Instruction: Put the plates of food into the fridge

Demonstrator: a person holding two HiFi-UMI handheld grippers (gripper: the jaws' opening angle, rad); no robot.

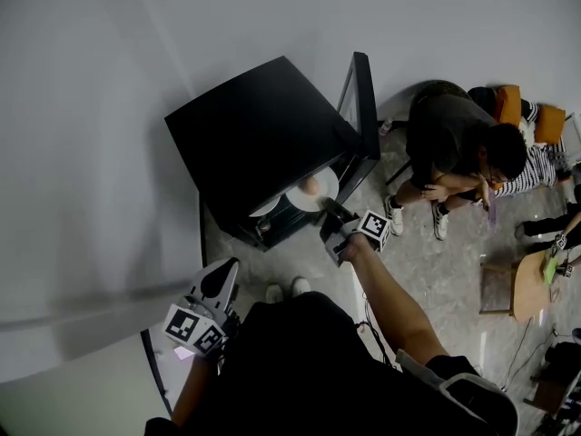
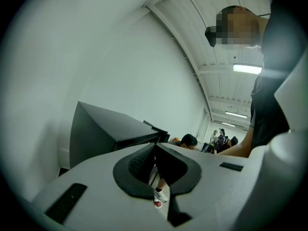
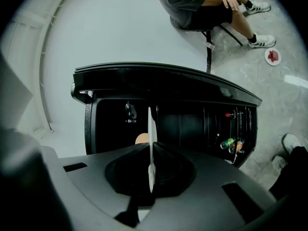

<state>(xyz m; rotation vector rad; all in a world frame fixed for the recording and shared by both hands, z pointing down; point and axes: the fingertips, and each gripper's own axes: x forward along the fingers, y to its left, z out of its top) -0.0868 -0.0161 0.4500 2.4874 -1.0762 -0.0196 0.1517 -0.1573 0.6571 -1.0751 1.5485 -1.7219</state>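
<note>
Head view shows the right gripper stretched out in front of the person, its jaws clamped on the near rim of a white plate; the plate runs on past the tips into the mouth of the black fridge; a round tan food sits on it, further from the jaws than the gripped rim; a second plate shows just left of the held one, at the fridge's front edge; the door stands open on this gripper's right.

Right gripper view looks along the right gripper; the plate appears edge-on as a thin white line pinched between the two jaws; the food peeks out on the left of that line; the dark fridge fills the space ahead of the tips; to the right the door holds cans in its shelf; a seated person is well beyond the fridge.

Left gripper hangs low by the person's left side, well apart from the plates; in the left gripper view the left gripper has its jaws together at the tips with nothing between them; the fridge lies ahead of it and to the left.
</note>
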